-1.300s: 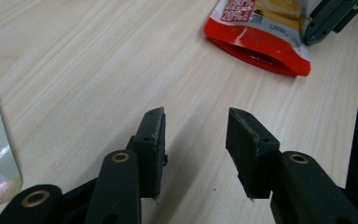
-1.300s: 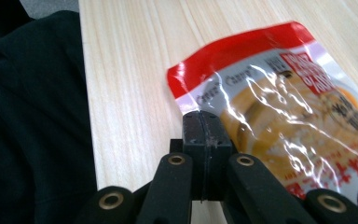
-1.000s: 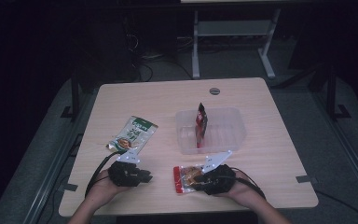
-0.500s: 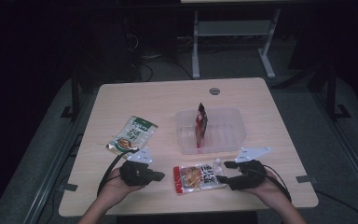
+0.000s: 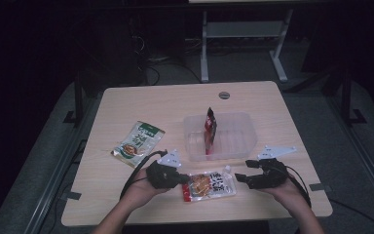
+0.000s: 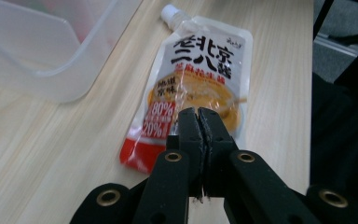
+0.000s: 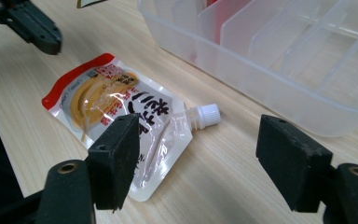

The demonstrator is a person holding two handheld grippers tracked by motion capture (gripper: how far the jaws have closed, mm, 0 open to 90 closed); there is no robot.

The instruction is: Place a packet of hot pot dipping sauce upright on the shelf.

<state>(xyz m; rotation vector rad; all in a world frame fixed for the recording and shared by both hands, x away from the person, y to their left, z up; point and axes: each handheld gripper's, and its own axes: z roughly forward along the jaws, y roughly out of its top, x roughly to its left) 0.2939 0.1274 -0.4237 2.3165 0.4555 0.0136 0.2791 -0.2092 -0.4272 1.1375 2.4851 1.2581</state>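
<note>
We note, left to right: a green packet (image 5: 137,144) on the table (image 5: 126,102), then the clear bin (image 5: 238,141) with a red packet (image 5: 210,127) upright inside. The spouted pouch (image 5: 209,185) lies flat in front of the bin, between both grippers. Left gripper (image 5: 181,179) — jaws shut, empty, at the pouch's red end. Right gripper (image 5: 237,178) — jaws have just been opening, wide, nothing between them. Room dark.

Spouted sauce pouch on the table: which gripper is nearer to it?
Left. The left gripper, jaws shut, sits right at the red bottom end of the spouted sauce pouch. The right gripper, jaws open, stands a little off the capped spout end.
</note>
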